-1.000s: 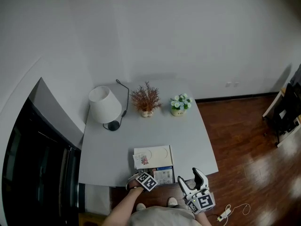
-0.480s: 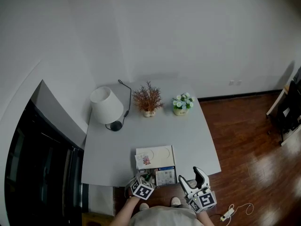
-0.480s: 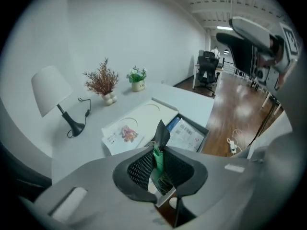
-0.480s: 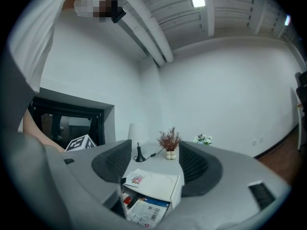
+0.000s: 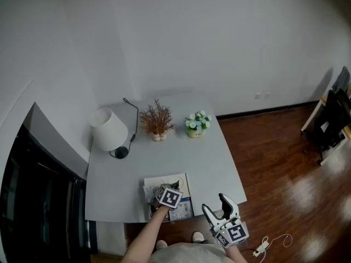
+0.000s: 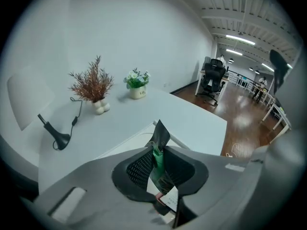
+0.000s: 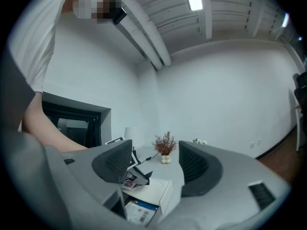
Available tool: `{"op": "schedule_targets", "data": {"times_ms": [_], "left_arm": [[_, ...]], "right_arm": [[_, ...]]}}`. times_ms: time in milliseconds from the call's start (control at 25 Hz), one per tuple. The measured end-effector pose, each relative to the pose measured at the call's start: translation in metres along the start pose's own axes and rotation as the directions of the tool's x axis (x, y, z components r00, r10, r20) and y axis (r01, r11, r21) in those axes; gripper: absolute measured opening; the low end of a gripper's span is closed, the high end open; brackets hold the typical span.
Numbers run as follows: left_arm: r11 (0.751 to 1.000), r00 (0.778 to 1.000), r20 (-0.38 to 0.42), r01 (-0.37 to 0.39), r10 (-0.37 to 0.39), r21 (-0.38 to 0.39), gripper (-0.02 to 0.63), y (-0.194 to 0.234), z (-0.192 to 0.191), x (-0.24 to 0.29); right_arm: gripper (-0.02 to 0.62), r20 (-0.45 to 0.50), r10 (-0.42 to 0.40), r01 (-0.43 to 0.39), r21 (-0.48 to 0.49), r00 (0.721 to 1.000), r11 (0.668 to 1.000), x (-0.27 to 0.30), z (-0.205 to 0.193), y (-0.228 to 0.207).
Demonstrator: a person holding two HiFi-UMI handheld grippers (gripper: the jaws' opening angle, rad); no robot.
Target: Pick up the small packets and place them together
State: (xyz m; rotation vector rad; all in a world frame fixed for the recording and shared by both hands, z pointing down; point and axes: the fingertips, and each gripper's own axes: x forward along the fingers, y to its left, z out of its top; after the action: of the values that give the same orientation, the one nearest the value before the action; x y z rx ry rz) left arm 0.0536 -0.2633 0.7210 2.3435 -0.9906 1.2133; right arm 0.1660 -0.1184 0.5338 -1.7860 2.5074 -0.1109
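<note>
Okay, left gripper (image 6: 157, 161) is pressed together on a small dark-and-green packet (image 6: 159, 134), pinching it around the middle so the top corner sticks up past the jaws. It's held in the air over the white box (image 5: 156, 182) at the near edge of the table (image 5: 211, 163), probably so it clears the box wall for carrying to a gathering spot. Right gripper (image 7: 156, 164) has its jaws spread with nothing between them. It's parked level off the table's near edge, likely just out of the way or waiting its turn. Counts: two grippers, one box, one lamp (image 5: 108, 129), one dried plant (image 5: 155, 122), one flower pot (image 5: 196, 125), and one flat blue-printed pack (image 5: 181, 210) beside the box. One packet for sure in the grip; a pale scrap below it may be a second, can't tell.
</note>
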Motion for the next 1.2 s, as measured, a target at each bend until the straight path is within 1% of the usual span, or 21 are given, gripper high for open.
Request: {"op": "schedule_targets", "data": {"times_ms": [120, 160, 240, 360, 400, 440, 520, 560, 640, 680, 720, 760, 800, 880, 1000, 1120, 1160, 1200], "left_arm": [[1.000, 0.998, -0.066, 0.012, -0.014, -0.028, 0.080, -0.002, -0.007, 0.029], [0.999, 0.997, -0.080, 0.015, -0.018, -0.041, 0.081, -0.002, -0.008, 0.035], [0.997, 0.995, -0.093, 0.031, -0.038, -0.071, 0.106, -0.006, -0.009, 0.041], [0.990, 0.989, -0.099, 0.103, -0.112, -0.093, 0.186, -0.020, -0.011, 0.053], [0.989, 0.987, -0.101, 0.114, -0.123, -0.095, 0.214, -0.022, -0.013, 0.056], [0.989, 0.987, -0.104, 0.114, -0.124, -0.099, 0.219, -0.022, -0.014, 0.057], [0.987, 0.986, -0.113, 0.111, -0.124, -0.115, 0.307, -0.018, -0.018, 0.054], [0.986, 0.986, -0.110, 0.114, -0.128, -0.124, 0.329, -0.017, -0.020, 0.052], [0.982, 0.988, -0.070, 0.127, -0.138, -0.139, 0.434, -0.015, -0.019, 0.046], [0.980, 0.989, -0.031, 0.135, -0.141, -0.149, 0.489, -0.014, -0.015, 0.039], [0.976, 0.990, 0.023, 0.142, -0.140, -0.162, 0.523, -0.013, -0.010, 0.029], [0.972, 0.987, 0.088, 0.149, -0.135, -0.181, 0.524, -0.011, -0.004, 0.017], [0.966, 0.979, 0.161, 0.157, -0.125, -0.205, 0.523, -0.007, 0.003, 0.004], [0.950, 0.949, 0.300, 0.176, -0.095, -0.257, 0.525, 0.003, 0.014, -0.026], [0.935, 0.882, 0.469, 0.199, -0.040, -0.294, 0.523, 0.018, 0.024, -0.079], [0.938, 0.807, 0.589, 0.178, 0.034, -0.297, 0.522, 0.031, 0.029, -0.134], [0.944, 0.786, 0.615, 0.158, 0.057, -0.290, 0.521, 0.035, 0.029, -0.151], [0.952, 0.770, 0.634, 0.136, 0.074, -0.276, 0.520, 0.037, 0.029, -0.167]], "right_arm": [[0.304, -0.006, -0.023, 0.023, 0.006, 1.000, 1.000, -0.007, -0.002, -0.013], [0.304, -0.008, -0.029, 0.029, 0.010, 1.000, 1.000, -0.009, -0.003, -0.017], [0.304, -0.004, -0.034, 0.034, 0.020, 0.999, 0.999, -0.013, -0.003, -0.023], [0.300, 0.030, -0.028, 0.027, 0.023, 0.999, 0.999, -0.015, 0.004, -0.026], [0.298, 0.039, -0.023, 0.022, 0.024, 0.999, 0.999, -0.014, 0.006, -0.026], [0.298, 0.042, -0.018, 0.017, 0.025, 0.999, 1.000, -0.013, 0.007, -0.026], [0.298, 0.041, -0.010, 0.009, 0.028, 0.999, 1.000, -0.010, 0.007, -0.025], [0.298, 0.039, -0.006, 0.005, 0.030, 0.999, 1.000, -0.009, 0.007, -0.024], [0.298, 0.036, 0.004, -0.006, 0.036, 0.999, 0.999, -0.007, 0.005, -0.022], [0.298, 0.035, 0.011, -0.012, 0.038, 0.999, 0.999, -0.005, 0.005, -0.020], [0.298, 0.035, 0.017, -0.019, 0.038, 0.999, 0.999, -0.003, 0.004, -0.019], [0.298, 0.037, 0.025, -0.026, 0.037, 0.999, 0.999, -0.001, 0.004, -0.018], [0.298, 0.043, 0.033, -0.034, 0.034, 0.999, 0.999, 0.002, 0.006, -0.017], [0.298, 0.055, 0.048, -0.049, 0.025, 0.997, 0.998, 0.008, 0.010, -0.015], [0.298, 0.071, 0.072, -0.073, 0.012, 0.995, 0.997, 0.021, 0.020, -0.009], [0.302, 0.092, 0.096, -0.097, 0.001, 0.991, 0.995, 0.032, 0.032, -0.001], [0.304, 0.107, 0.092, -0.092, -0.009, 0.990, 0.996, 0.034, 0.037, 0.001], [0.310, 0.128, 0.075, -0.072, -0.023, 0.989, 0.997, 0.036, 0.043, 0.002]]}}
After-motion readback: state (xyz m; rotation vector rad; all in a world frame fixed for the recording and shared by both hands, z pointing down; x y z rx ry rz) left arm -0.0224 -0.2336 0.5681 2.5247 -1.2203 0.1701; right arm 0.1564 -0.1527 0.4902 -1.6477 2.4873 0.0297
